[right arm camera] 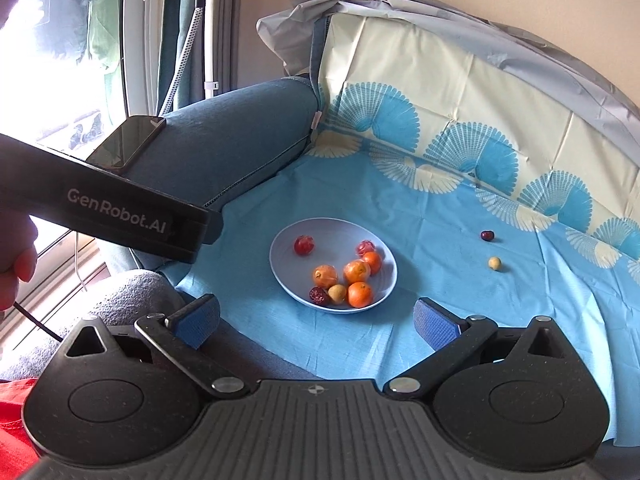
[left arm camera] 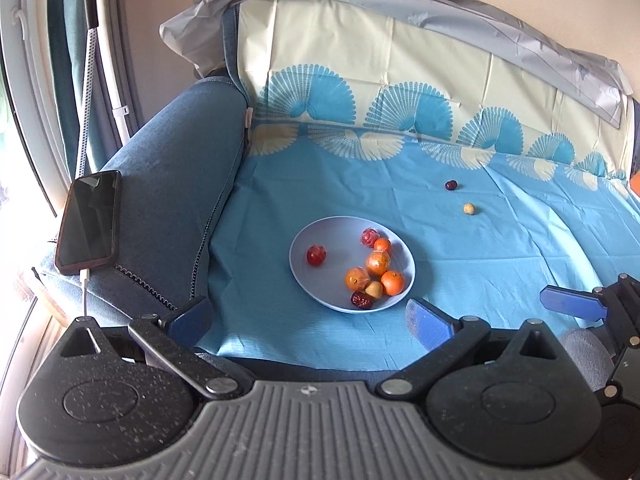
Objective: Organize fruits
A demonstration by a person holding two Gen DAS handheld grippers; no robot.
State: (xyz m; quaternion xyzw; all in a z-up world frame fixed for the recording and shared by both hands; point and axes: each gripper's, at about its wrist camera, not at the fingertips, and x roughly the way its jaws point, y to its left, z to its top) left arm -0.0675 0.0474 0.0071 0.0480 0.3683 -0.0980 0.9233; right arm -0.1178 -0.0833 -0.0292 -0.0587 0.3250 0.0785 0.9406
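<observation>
A pale blue plate (left arm camera: 320, 236) (right arm camera: 292, 236) sits on the blue cloth and holds several small fruits: oranges (left arm camera: 392, 282) (right arm camera: 360, 294), red fruits (left arm camera: 316, 255) (right arm camera: 304, 245), a dark date (left arm camera: 362, 300) and a yellowish one (right arm camera: 337, 293). Two loose fruits lie on the cloth to the right of the plate: a dark red one (left arm camera: 451, 185) (right arm camera: 487, 235) and a yellow one (left arm camera: 469, 209) (right arm camera: 495, 263). My left gripper (left arm camera: 310, 318) is open and empty, just short of the plate. My right gripper (right arm camera: 318, 322) is open and empty too, also near the plate's front rim.
The cloth (left arm camera: 500, 260) covers a sofa seat and backrest. A dark phone (left arm camera: 90, 222) (right arm camera: 126, 144) on a cable lies on the blue armrest (left arm camera: 176, 168) at the left. The left gripper's body (right arm camera: 120, 212) crosses the right wrist view, with a hand (right arm camera: 16, 256) behind it.
</observation>
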